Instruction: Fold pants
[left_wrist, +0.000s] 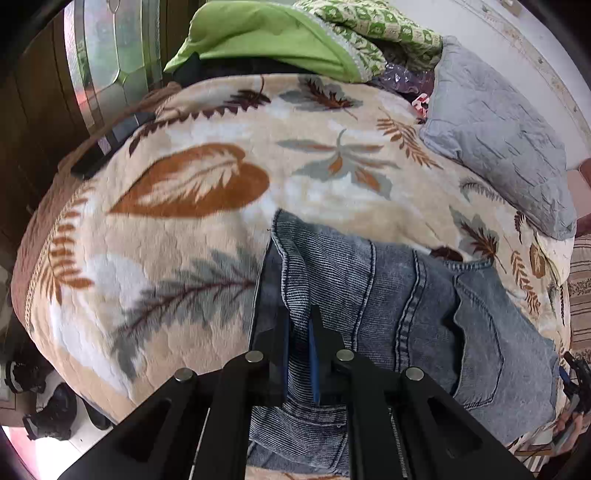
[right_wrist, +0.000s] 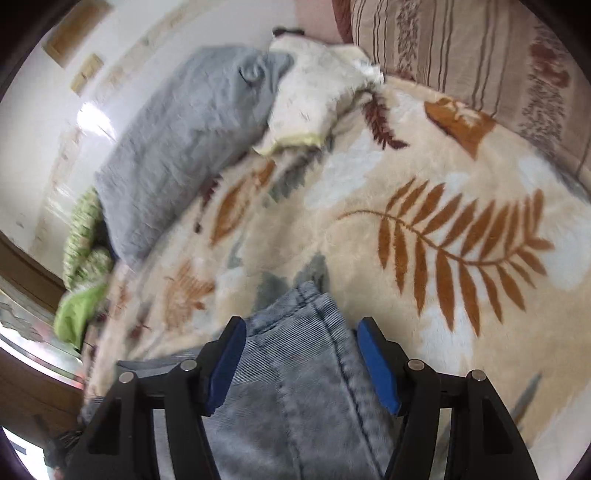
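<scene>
Blue jeans (left_wrist: 406, 295) lie on a cream blanket with a leaf print (left_wrist: 184, 240), back pocket facing up. My left gripper (left_wrist: 301, 325) is shut on a fold of the denim near the jeans' left edge, and ribbed fabric shows pinched between the blue pads. In the right wrist view another end of the jeans (right_wrist: 295, 387) with a stitched hem lies on the blanket (right_wrist: 443, 184). My right gripper (right_wrist: 301, 321) stands open astride it. Its blue pads (right_wrist: 376, 365) sit on either side of the denim and do not press on it.
A grey pillow (left_wrist: 498, 147) (right_wrist: 184, 147) lies at the blanket's far side. Green cloths (left_wrist: 266, 37) are piled behind it. A white fluffy cloth (right_wrist: 314, 96) and a striped cushion (right_wrist: 461, 48) border the bed. Shoes (left_wrist: 48, 406) stand on the floor at the left, below a wooden door (left_wrist: 29, 110).
</scene>
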